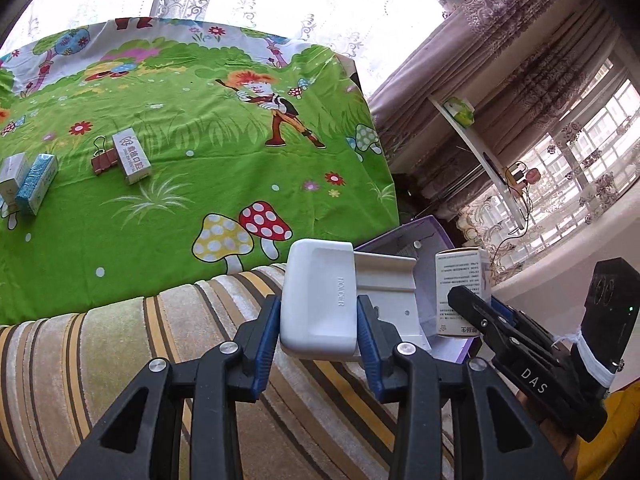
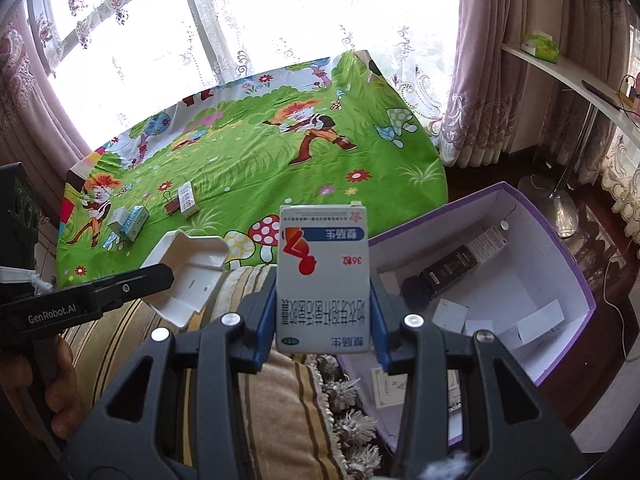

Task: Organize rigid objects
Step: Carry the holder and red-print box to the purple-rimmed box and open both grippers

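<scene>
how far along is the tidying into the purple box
Partly done. A black box and some papers already lie in the purple box. In hand: the left gripper clamps a white holder, and the right gripper clamps a medicine box, both near the purple box. Left on the green cloth: three small boxes and a binder clip.

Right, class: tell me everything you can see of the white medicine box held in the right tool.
The white medicine box is a flat cardboard carton, printed with a blue band, a red and orange figure and dark Chinese text, all upside down to the camera. It stands on end, clamped at both sides by the right tool, in the air beside the open purple box.
</scene>
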A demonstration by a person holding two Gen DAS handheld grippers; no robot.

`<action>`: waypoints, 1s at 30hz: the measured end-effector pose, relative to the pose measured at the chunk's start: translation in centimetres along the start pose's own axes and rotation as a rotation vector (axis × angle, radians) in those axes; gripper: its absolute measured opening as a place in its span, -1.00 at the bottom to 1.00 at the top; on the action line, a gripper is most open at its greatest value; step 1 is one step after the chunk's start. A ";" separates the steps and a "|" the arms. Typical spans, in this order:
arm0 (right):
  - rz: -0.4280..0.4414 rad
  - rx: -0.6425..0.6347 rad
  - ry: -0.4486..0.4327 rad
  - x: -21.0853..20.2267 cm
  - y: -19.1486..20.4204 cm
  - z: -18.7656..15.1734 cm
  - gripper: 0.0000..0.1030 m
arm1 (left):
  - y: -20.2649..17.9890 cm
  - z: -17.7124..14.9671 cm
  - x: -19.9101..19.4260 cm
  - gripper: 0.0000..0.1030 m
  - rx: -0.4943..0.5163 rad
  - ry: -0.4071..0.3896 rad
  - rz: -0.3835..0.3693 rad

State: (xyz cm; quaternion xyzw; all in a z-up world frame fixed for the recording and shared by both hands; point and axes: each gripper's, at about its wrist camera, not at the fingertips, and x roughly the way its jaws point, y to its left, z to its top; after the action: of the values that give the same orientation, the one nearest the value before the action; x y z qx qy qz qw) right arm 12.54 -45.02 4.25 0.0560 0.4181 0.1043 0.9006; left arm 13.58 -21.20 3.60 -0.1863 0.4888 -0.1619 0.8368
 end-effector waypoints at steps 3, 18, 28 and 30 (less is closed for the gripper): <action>-0.051 0.022 -0.008 -0.7 -1.9 -0.3 -0.14 | -1.2 0.1 1.1 -0.25 0.018 0.029 -0.012; -0.197 0.059 -0.031 -2.0 -5.9 -0.5 -0.13 | -6.9 -0.2 5.0 -0.08 0.141 0.097 -0.074; -0.187 0.051 -0.040 -2.3 -5.1 -0.3 0.33 | -5.8 0.1 3.1 0.14 0.129 0.036 -0.084; -0.180 0.044 -0.038 -2.2 -4.7 -0.2 0.33 | -5.5 0.1 2.6 0.14 0.133 0.014 -0.074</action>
State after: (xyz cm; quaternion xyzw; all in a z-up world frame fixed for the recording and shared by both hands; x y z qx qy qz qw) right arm 11.69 -50.06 4.87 0.0399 0.4065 0.0125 0.9127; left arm 14.42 -27.22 4.24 -0.1470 0.4755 -0.2263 0.8373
